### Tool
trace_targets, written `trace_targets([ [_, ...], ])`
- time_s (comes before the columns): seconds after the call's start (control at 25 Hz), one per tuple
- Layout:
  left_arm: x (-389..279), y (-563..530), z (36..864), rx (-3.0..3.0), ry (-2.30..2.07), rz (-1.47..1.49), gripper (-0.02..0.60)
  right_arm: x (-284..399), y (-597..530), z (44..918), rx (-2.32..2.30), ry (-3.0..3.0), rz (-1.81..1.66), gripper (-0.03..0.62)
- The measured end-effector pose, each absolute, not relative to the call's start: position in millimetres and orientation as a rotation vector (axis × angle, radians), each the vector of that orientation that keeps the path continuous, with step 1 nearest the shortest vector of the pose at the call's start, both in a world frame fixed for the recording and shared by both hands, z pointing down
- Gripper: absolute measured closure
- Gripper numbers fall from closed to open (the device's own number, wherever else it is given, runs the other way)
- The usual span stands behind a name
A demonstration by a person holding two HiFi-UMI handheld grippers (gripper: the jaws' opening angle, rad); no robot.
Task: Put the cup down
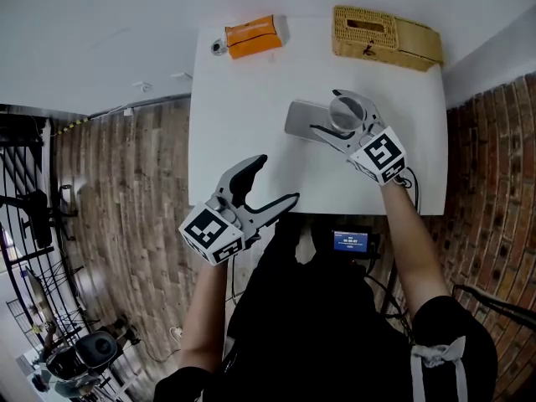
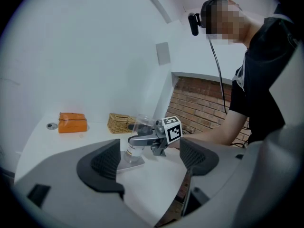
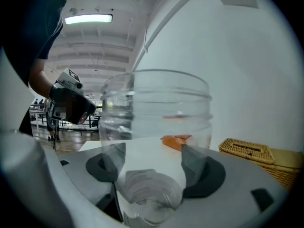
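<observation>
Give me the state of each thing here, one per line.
Right gripper: jaws shut on the cup.
Cup: upright, empty, over the grey tray.
Left gripper: jaws open, empty, near the table's front edge.
Grey tray: flat on the table.
Orange packet: lying flat, untouched.
Wicker box: upright at the far right corner.

On the white counter point(image 1: 251, 99), a flat grey tray point(image 1: 300, 121) lies near the middle. A clear plastic cup point(image 1: 344, 112) stands upright on it, between the jaws of the right gripper point(image 1: 326, 110). Along the back edge, an orange packet point(image 1: 253, 36) sits left and a woven wicker box point(image 1: 387, 37) right. The left gripper point(image 1: 279, 178) hovers over the front edge.
</observation>
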State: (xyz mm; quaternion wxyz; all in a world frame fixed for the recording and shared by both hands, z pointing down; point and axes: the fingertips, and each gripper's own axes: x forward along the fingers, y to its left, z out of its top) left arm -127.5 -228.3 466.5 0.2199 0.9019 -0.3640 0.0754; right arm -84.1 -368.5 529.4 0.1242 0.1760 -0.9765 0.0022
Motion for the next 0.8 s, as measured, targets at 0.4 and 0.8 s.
trace_targets([
  [0.4,-129,-220,461,2.508,-1.022,0.208,0.199,-80,-373,532,0.581,-2.845,0.094,0.13],
  [0.8,-138,-212,456,2.514,-1.053,0.19,0.199,-47,-360,536,0.663,-2.804,0.224,0.111],
])
